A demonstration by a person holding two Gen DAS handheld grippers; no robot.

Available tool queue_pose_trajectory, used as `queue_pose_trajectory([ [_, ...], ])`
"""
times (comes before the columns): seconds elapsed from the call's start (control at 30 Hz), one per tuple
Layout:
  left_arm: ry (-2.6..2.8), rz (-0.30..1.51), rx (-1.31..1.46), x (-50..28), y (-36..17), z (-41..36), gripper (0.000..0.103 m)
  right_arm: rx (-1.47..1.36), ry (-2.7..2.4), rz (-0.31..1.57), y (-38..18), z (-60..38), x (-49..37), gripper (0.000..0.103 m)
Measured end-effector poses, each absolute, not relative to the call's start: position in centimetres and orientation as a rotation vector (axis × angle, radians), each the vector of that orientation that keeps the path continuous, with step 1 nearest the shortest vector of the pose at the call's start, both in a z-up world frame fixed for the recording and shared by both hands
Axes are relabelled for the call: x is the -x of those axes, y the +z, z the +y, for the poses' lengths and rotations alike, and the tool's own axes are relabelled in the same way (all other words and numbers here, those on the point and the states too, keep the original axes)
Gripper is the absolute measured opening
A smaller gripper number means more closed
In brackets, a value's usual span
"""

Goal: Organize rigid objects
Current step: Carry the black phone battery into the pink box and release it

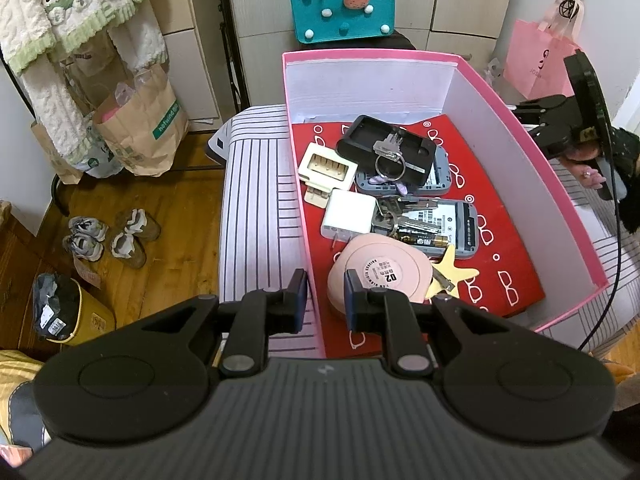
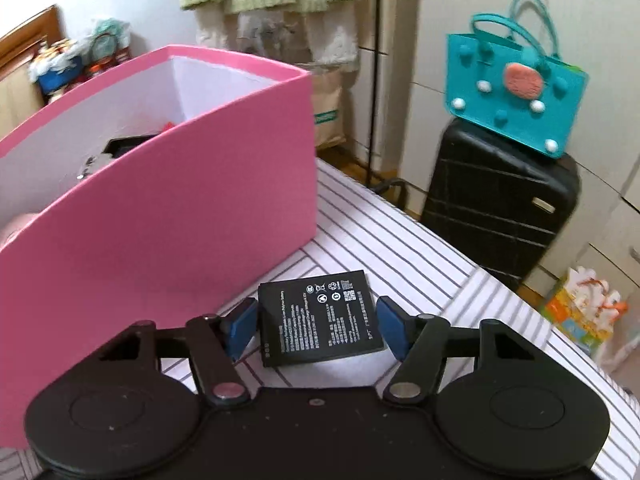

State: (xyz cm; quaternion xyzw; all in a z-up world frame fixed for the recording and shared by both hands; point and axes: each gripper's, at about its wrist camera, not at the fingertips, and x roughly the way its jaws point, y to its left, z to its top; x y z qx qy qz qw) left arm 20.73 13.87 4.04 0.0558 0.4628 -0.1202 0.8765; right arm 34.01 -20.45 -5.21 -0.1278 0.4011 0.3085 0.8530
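Note:
A pink box [image 1: 520, 168] with a red lining stands on a striped cloth [image 2: 400, 240]. Inside lie a black tray with keys [image 1: 386, 148], a white charger [image 1: 348, 216], a cream plug part [image 1: 328, 166], two grey devices [image 1: 452, 224] and a round pink case [image 1: 380, 276]. My left gripper [image 1: 325, 300] straddles the box's near left wall, shut on it. A flat black battery [image 2: 320, 320] lies on the cloth beside the box's outer wall [image 2: 180, 220]. My right gripper [image 2: 318, 328] is open around it, one blue pad close on each side. In the left wrist view the right gripper [image 1: 528, 120] shows beyond the box's right wall.
A teal felt bag [image 2: 516, 88] sits on a black suitcase [image 2: 496, 208] past the cloth's far edge. Paper bags [image 1: 140, 128] and shoes [image 1: 108, 236] are on the wooden floor to the left. A pink bag [image 1: 536, 60] hangs at the right.

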Motion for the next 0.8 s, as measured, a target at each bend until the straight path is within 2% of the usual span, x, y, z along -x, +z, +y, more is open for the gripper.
queue_pose_trajectory([
  [0.37, -0.247, 0.956, -0.105, -20.7, 4.0, 13.9, 0.017, 0.096, 0.523, 0.753, -3.7, -22.9, -28.7, 0.069],
  [0.8, -0.263, 0.940, -0.103, -20.4, 3.9, 14.1, 0.017, 0.061, 0.602, 0.566, 4.3, -21.9, -21.7, 0.069],
])
